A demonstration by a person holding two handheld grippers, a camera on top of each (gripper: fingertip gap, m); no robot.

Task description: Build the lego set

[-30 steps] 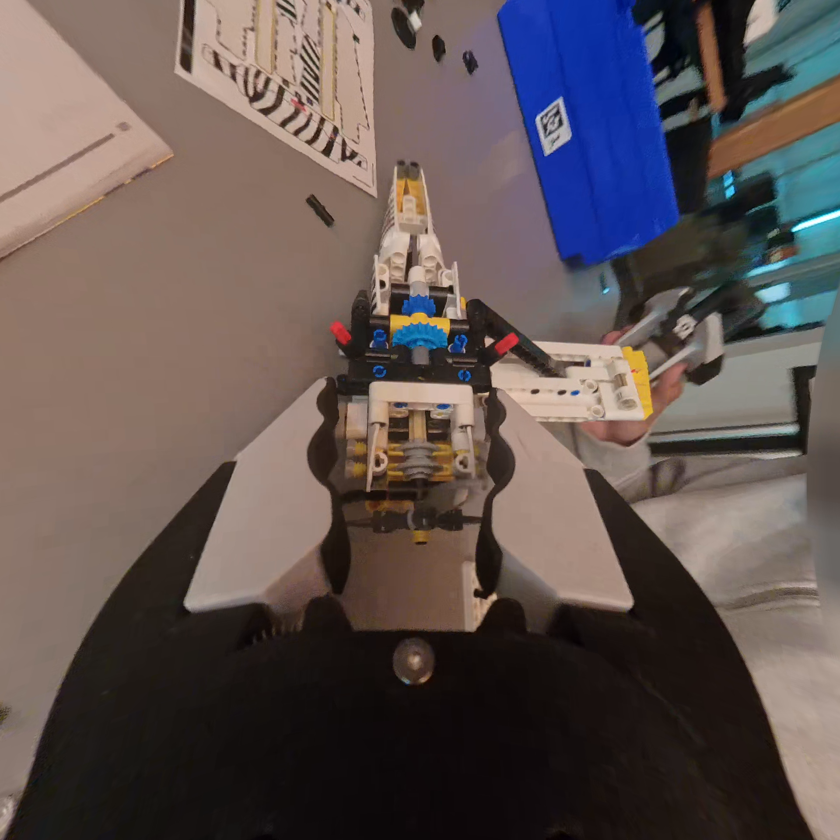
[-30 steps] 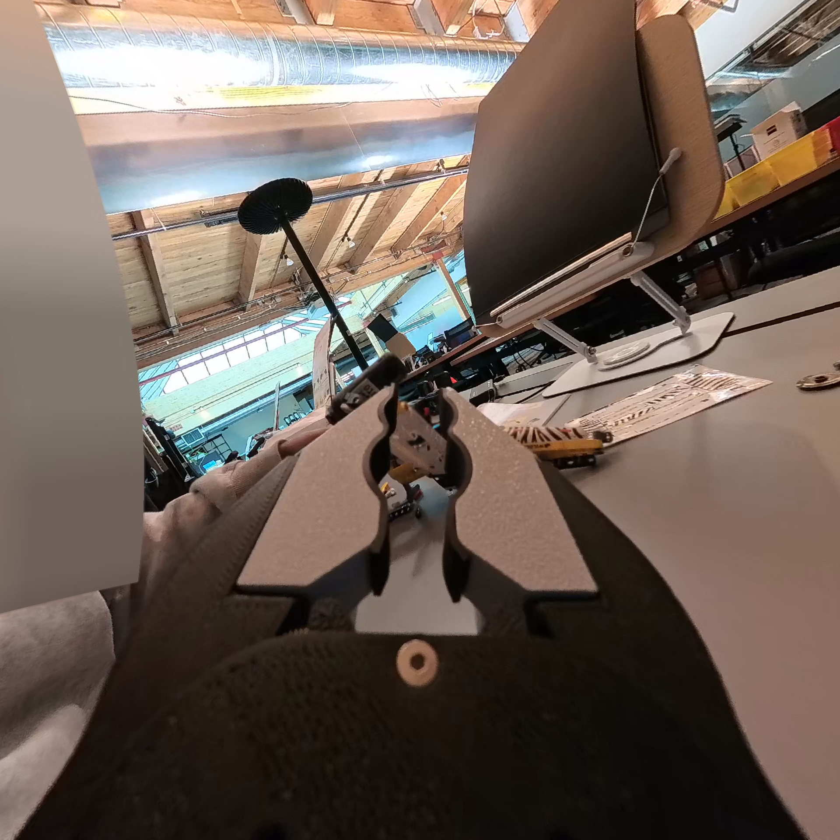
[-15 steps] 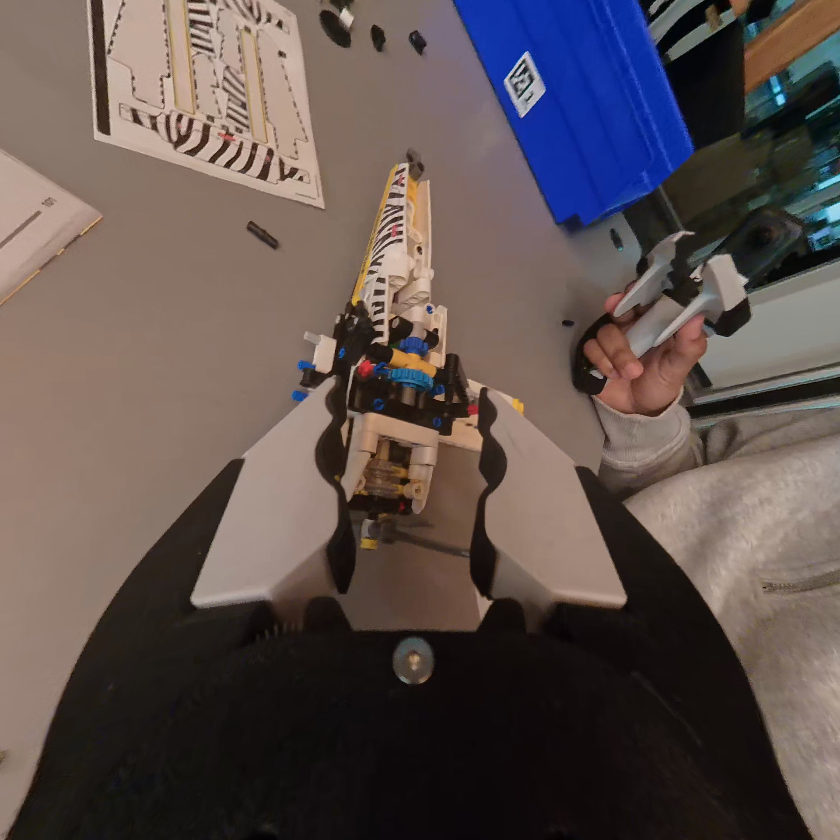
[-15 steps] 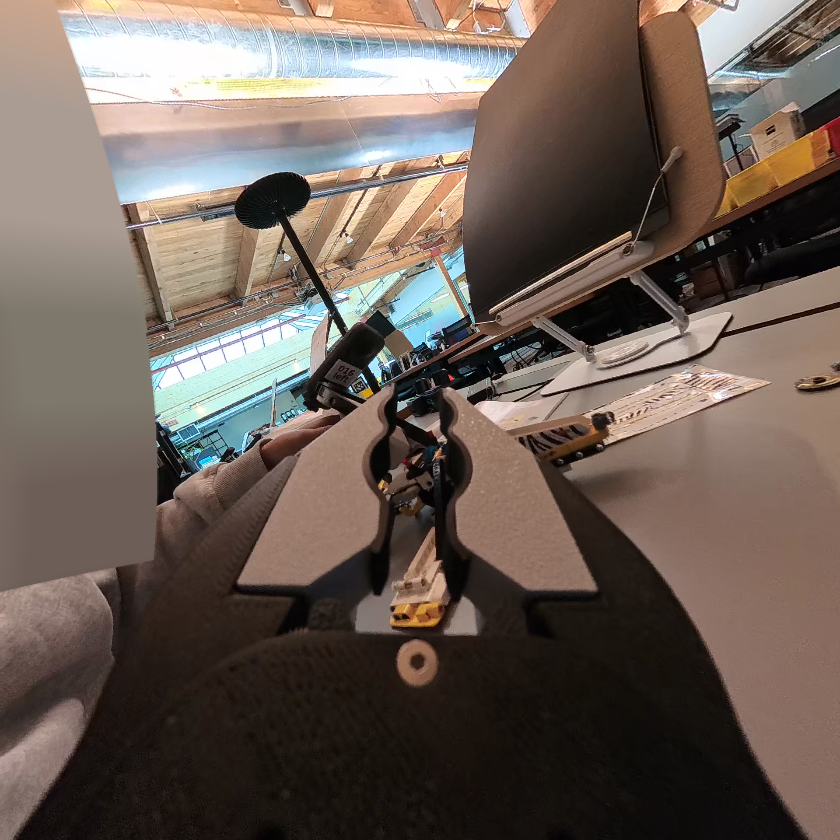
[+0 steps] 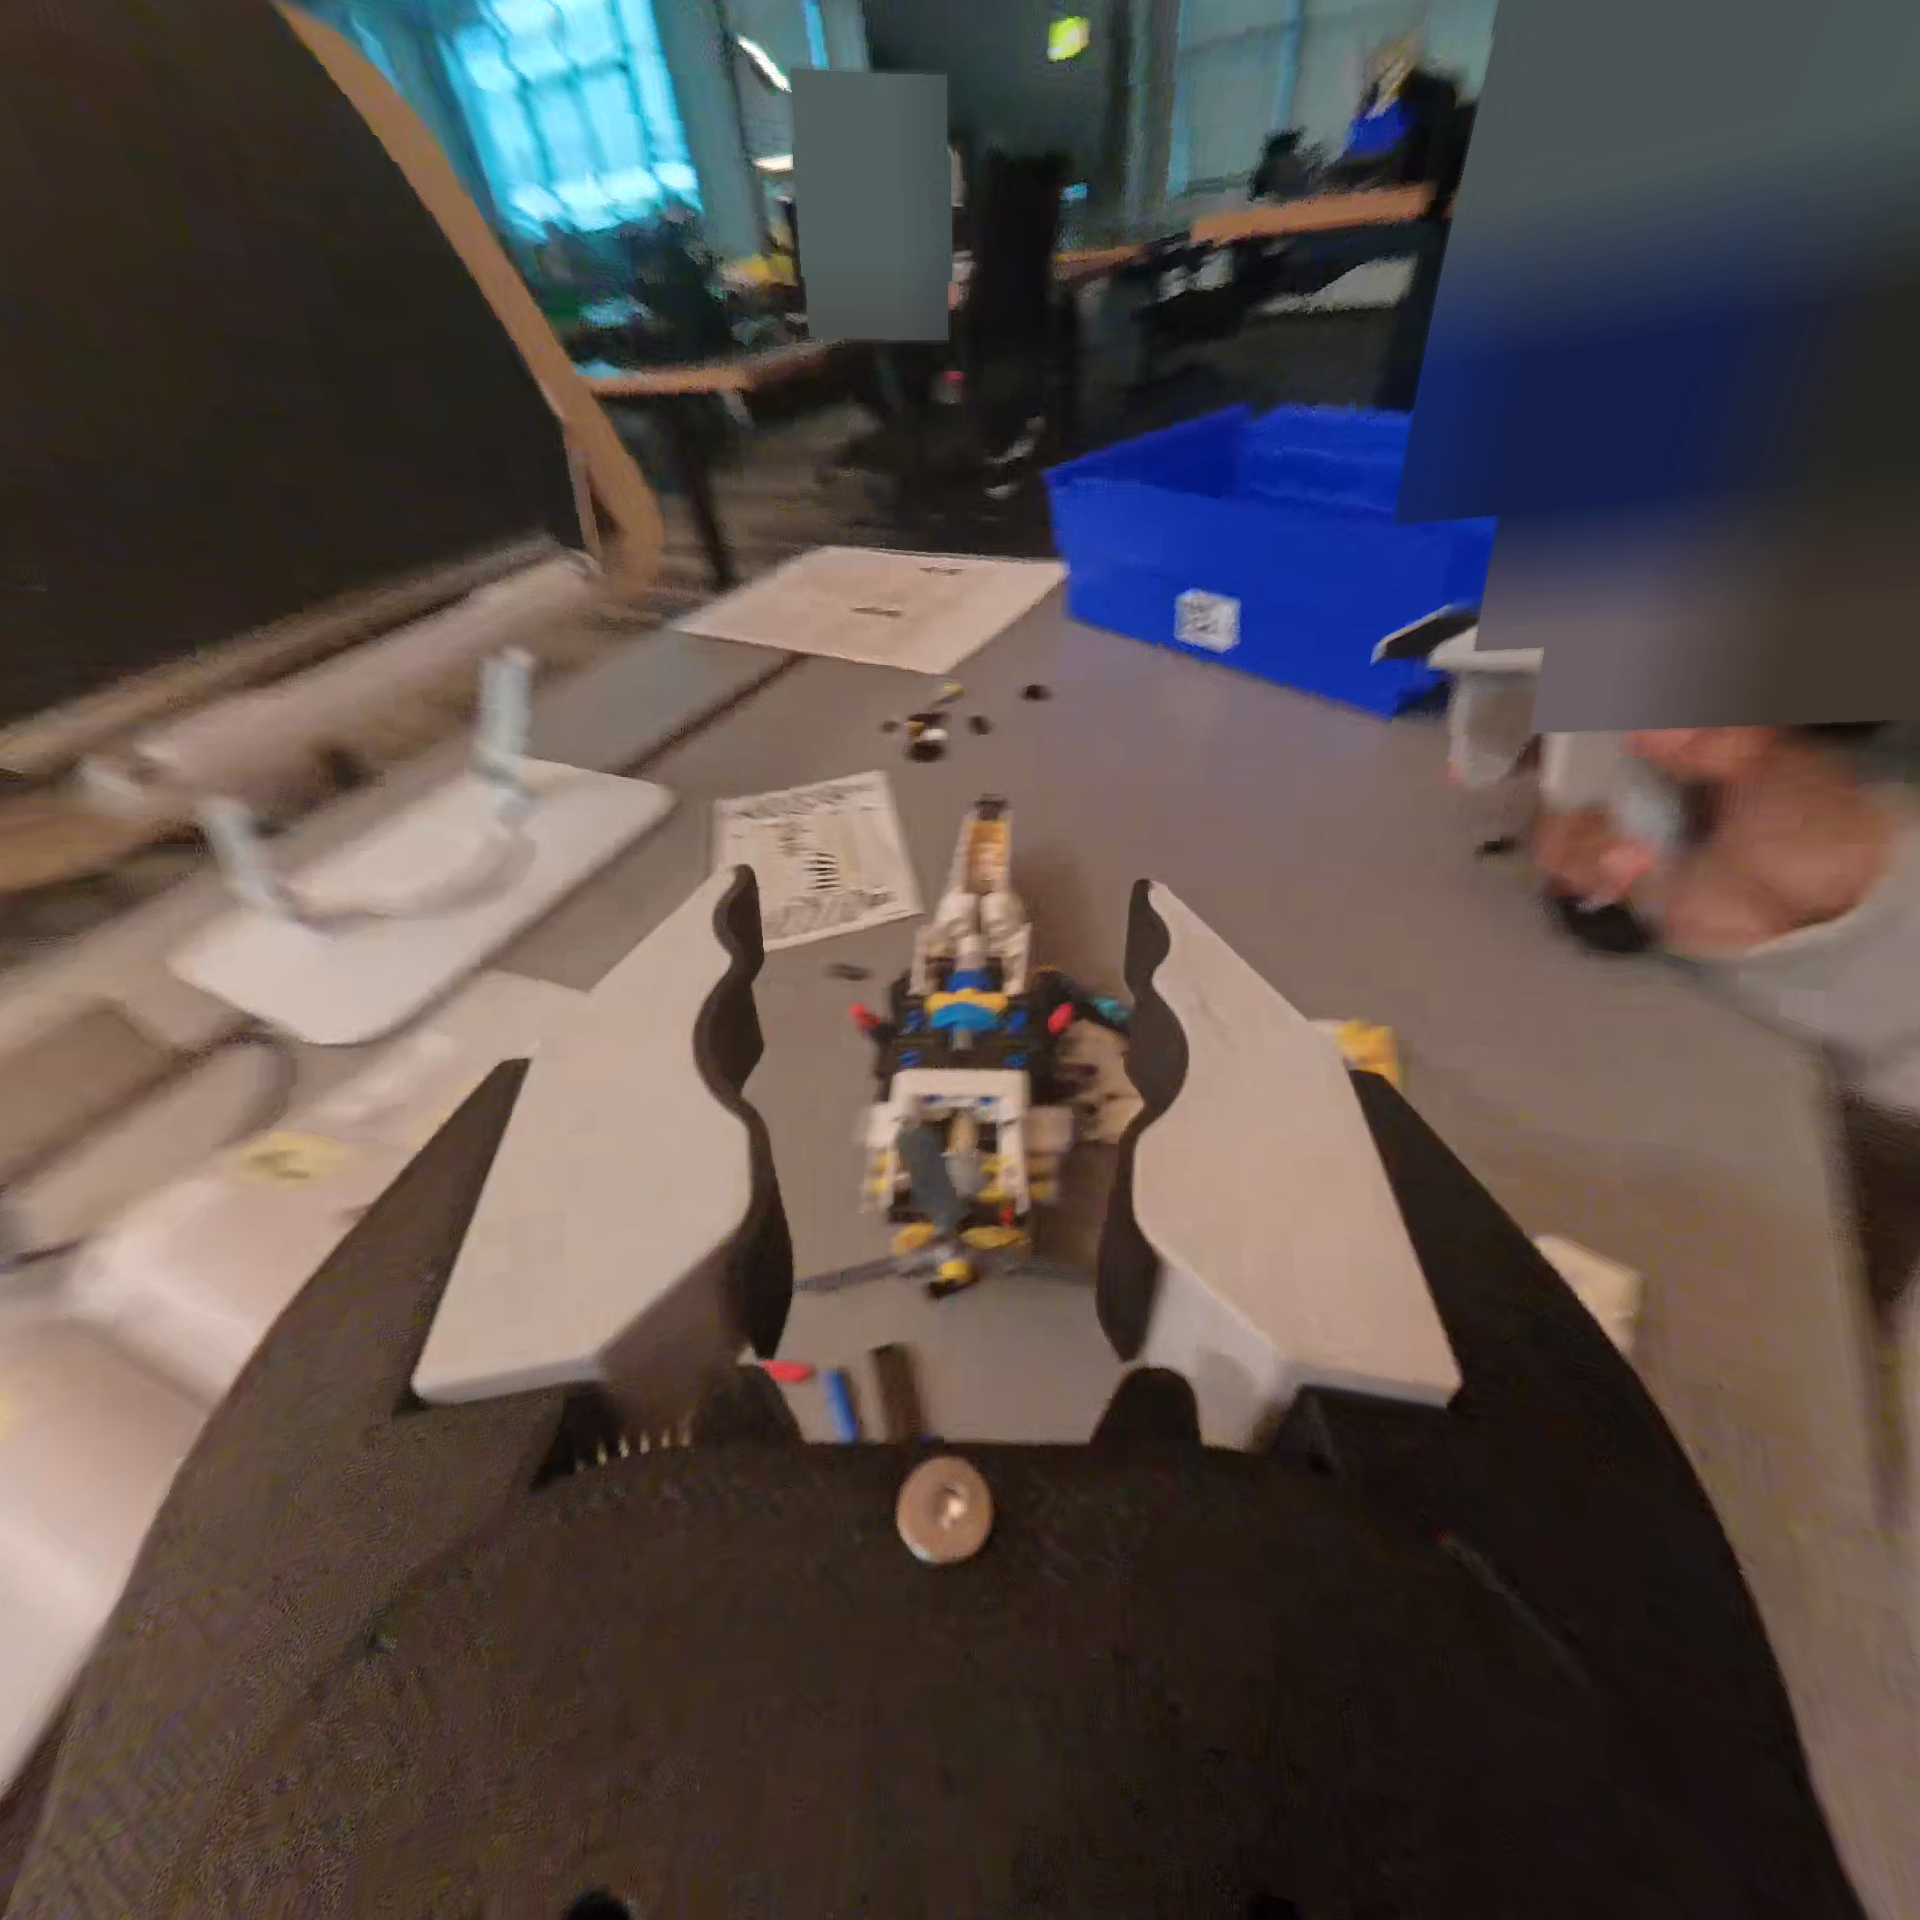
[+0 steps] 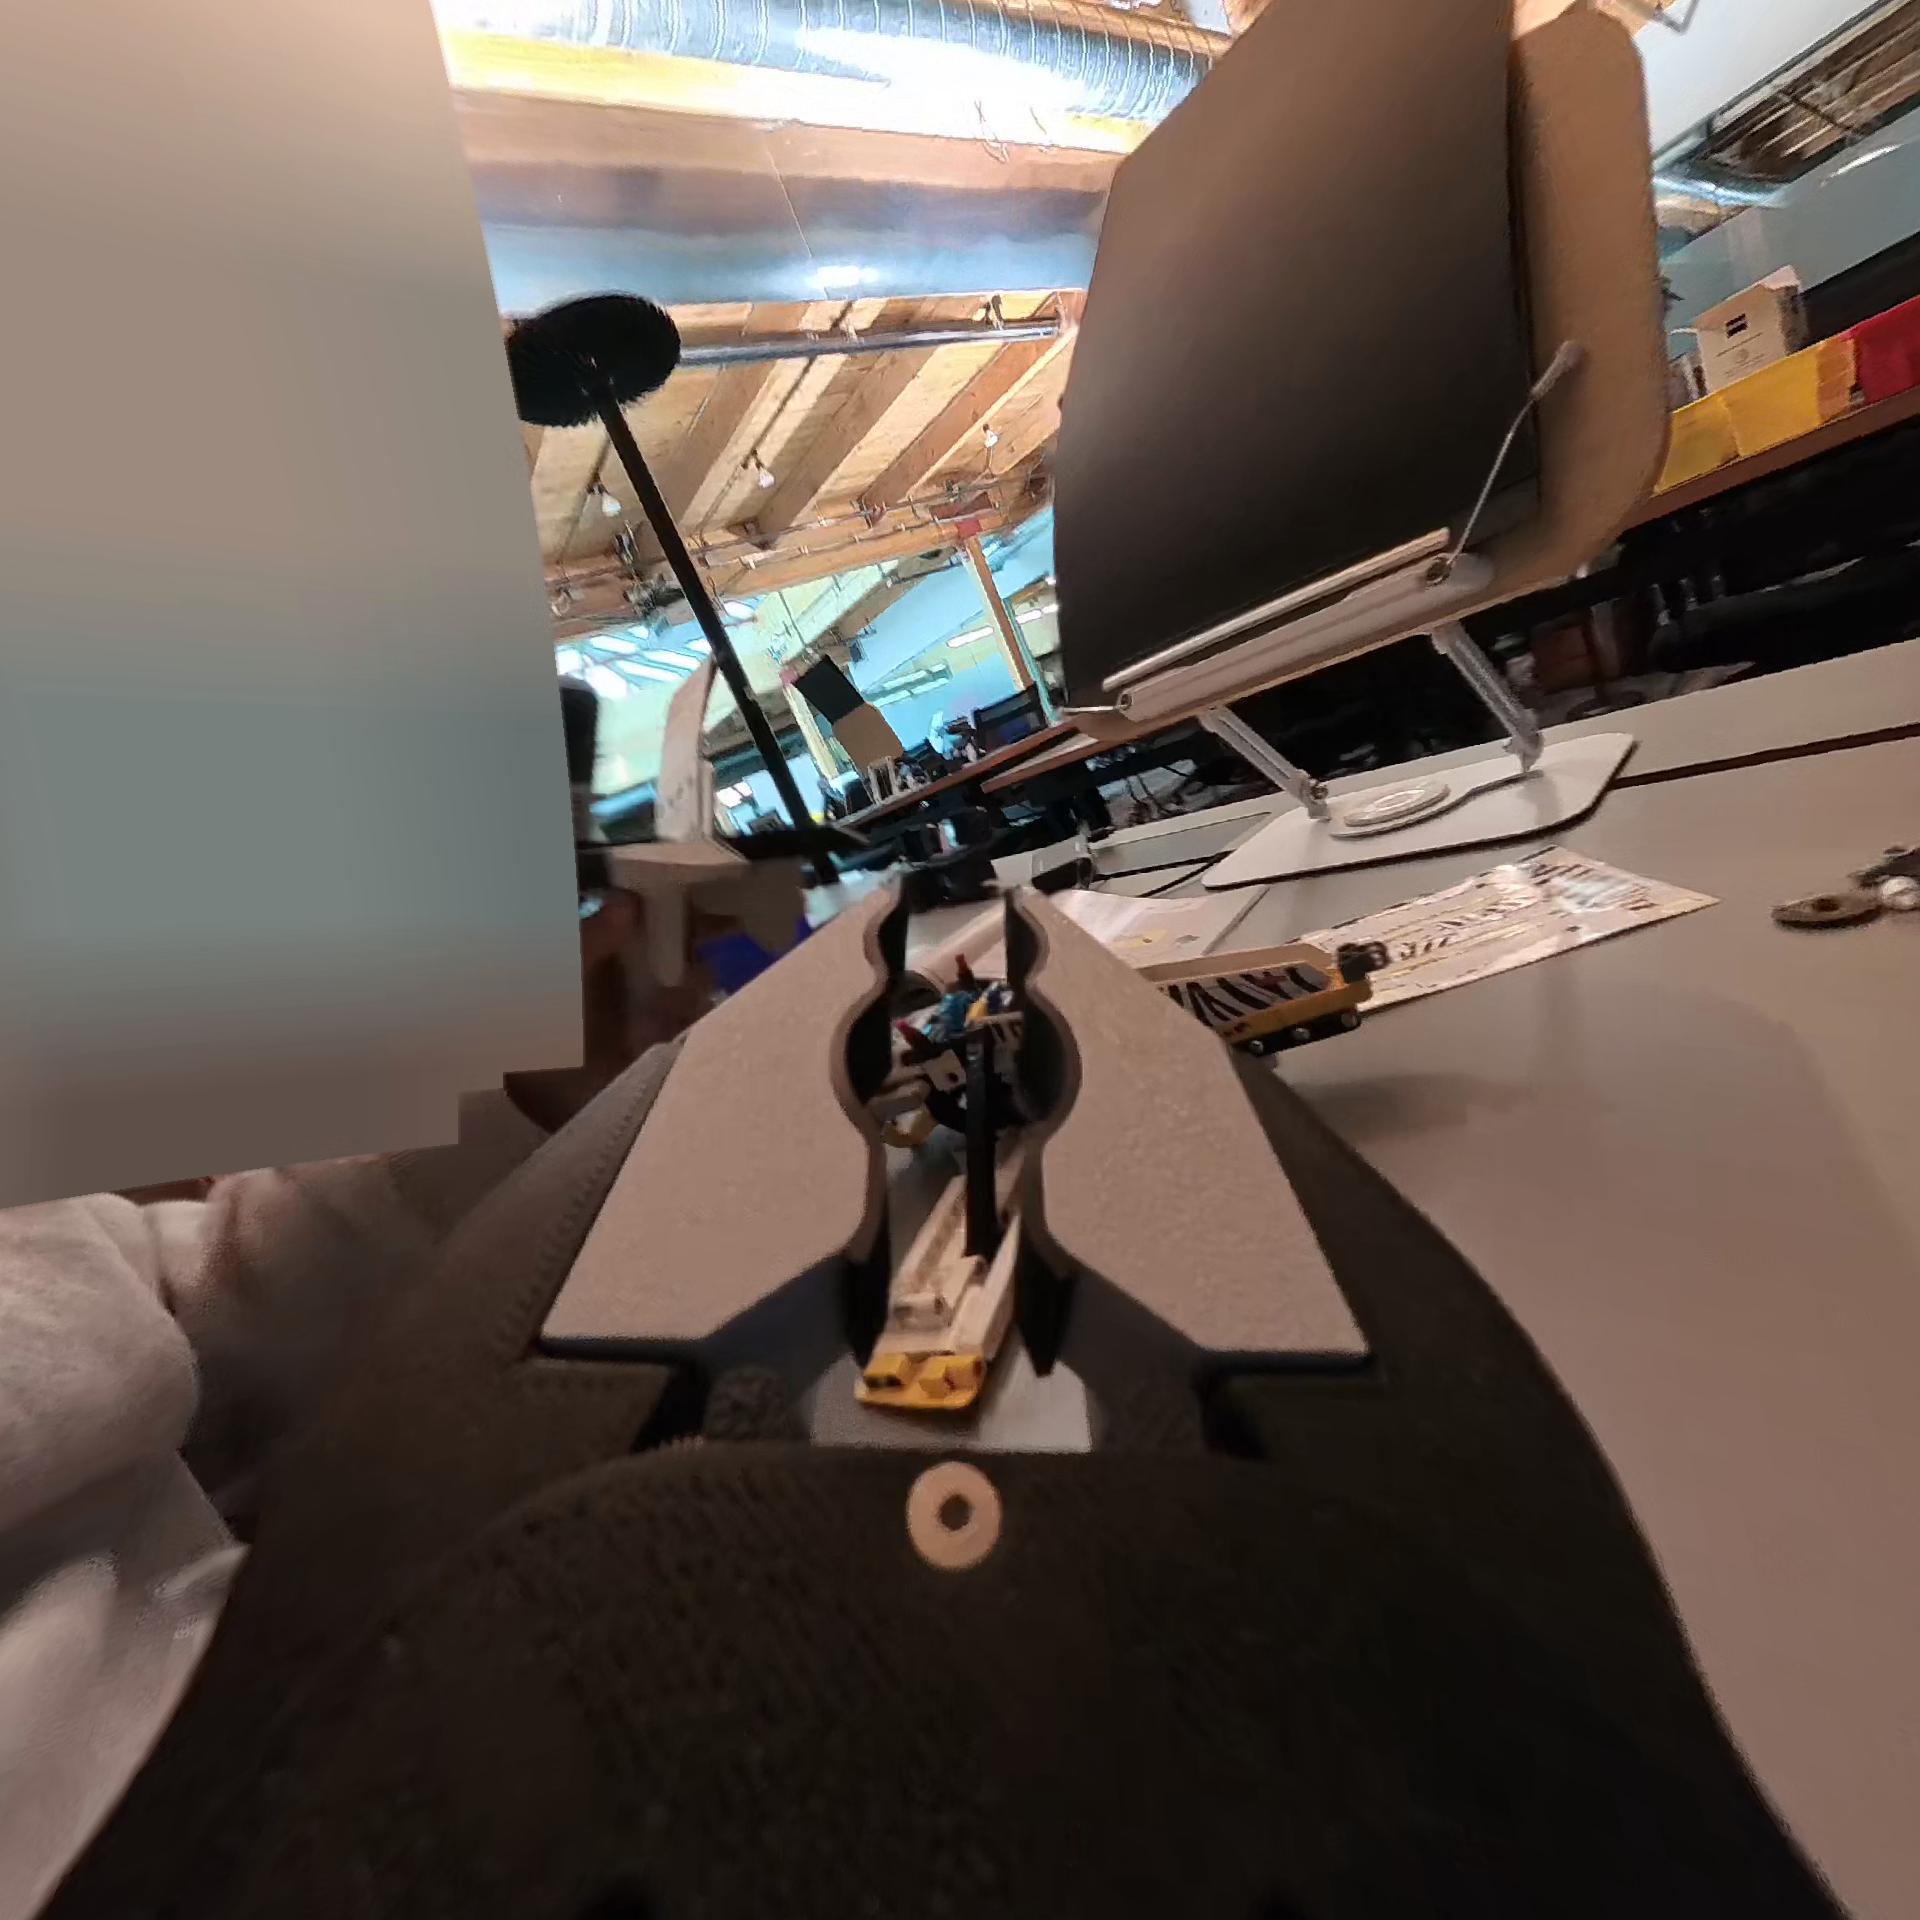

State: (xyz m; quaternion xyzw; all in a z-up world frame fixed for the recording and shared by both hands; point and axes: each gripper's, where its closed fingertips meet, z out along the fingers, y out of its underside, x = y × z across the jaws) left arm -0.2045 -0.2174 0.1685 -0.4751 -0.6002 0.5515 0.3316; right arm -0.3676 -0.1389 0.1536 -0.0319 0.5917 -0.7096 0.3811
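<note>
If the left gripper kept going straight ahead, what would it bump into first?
Probably the lego model, lying on the table right between the open left gripper's fingers. The blur makes depth hard to judge.

- Blue bin (image 5: 1226, 540) on grey table (image 6: 1558, 1195), far side.
- Dark screen (image 6: 1288, 343) tilted on white stand (image 6: 1423, 810).
- Black pole lamp (image 6: 594, 358) behind.
- Wooden ceiling beams (image 6: 831, 416) overhead.
</note>
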